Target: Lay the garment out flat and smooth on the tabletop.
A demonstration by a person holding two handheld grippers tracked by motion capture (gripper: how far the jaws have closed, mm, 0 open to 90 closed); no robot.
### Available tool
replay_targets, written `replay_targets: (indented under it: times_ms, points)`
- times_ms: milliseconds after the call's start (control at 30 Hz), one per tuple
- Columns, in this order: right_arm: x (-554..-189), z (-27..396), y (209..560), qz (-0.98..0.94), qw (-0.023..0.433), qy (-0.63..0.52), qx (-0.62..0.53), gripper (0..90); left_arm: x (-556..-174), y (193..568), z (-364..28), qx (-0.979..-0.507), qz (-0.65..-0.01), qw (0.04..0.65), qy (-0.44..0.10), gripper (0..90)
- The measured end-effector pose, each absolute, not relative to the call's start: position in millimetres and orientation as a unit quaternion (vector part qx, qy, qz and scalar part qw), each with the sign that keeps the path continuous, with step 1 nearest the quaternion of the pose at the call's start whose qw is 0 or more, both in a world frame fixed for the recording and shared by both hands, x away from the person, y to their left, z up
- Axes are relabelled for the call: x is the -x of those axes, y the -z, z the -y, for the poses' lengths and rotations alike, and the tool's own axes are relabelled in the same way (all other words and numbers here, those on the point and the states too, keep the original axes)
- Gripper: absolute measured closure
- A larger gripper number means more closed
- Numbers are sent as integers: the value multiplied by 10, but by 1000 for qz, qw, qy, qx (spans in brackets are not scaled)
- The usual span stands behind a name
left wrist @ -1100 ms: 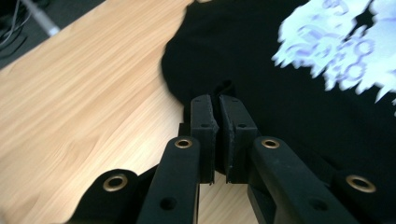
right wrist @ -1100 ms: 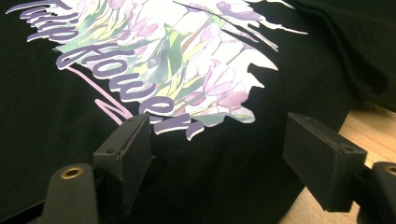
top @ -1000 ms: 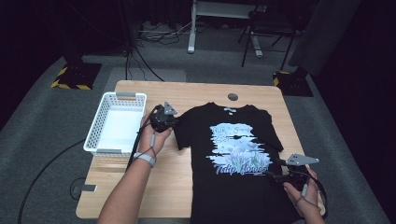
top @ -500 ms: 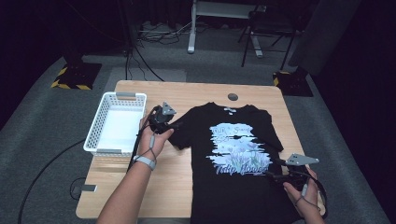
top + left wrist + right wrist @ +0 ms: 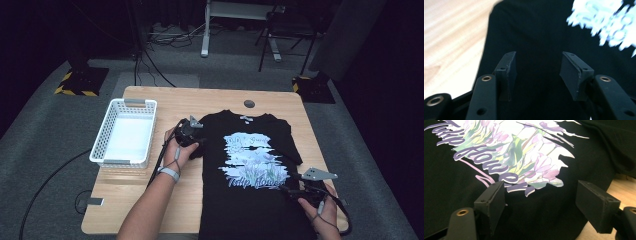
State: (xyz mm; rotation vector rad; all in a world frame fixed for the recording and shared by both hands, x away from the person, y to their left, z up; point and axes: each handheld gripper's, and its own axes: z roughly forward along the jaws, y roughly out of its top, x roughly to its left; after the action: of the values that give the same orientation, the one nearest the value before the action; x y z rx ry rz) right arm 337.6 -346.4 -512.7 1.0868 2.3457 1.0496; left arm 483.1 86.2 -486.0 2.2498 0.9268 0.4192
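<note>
Wooden table [image 5: 150,200], flat black tulip-print T-shirt [image 5: 250,200], both grippers [image 5: 192,136] [image 5: 295,190] agape, left freshly widened, fabric unpinched.

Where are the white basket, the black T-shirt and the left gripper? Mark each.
white basket [image 5: 104,142], high view, left rim.
black T-shirt [image 5: 220,200], high view, plain lower front.
left gripper [image 5: 537,75], left gripper view, between its open jaws.

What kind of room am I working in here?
Probably a recording studio or lab: a lone wooden table on grey carpet, dark surroundings, hazard-striped stand bases and loose floor cables behind it.
</note>
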Motion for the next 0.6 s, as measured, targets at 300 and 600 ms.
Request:
replay_targets:
  times_ms: [300, 600]
  points:
    - [-3353, 3505, 5012, -824, 157, -369, -401, 284, -4874, 5002, -976, -864, -359, 322, -147, 459]
    - [-3420, 3467, 4779, -833, 191, -351, -384, 289, -4896, 5110, -1155, -847, -342, 372, -165, 451]
